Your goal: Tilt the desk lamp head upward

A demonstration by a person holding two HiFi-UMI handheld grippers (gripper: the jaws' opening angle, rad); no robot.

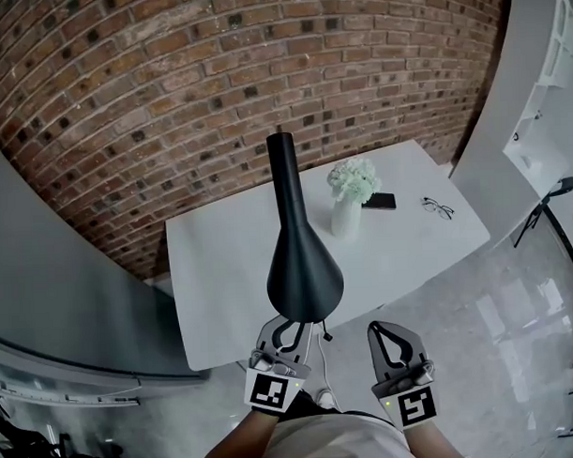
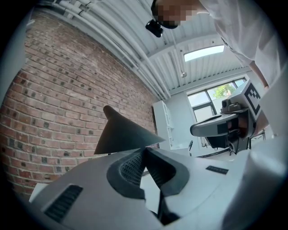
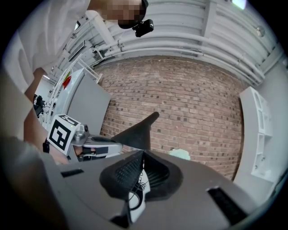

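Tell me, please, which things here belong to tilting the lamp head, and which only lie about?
For the job:
lamp head
left gripper, jaws together at the lamp head's lower rim
right gripper, shut and empty, beside it

Lying about:
vase of flowers
phone
glasses
white table

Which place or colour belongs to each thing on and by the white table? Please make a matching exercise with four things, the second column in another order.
Things:
1. lamp head
2. flowers
3. phone
4. eyeglasses

Descriptions:
a. lies alone near the right edge of the table
b. black, cone-shaped, nearest to the head camera
c. white, standing in a vase
d. dark and flat, lying just right of the vase

Pairs: 1-b, 2-c, 3-d, 4-a
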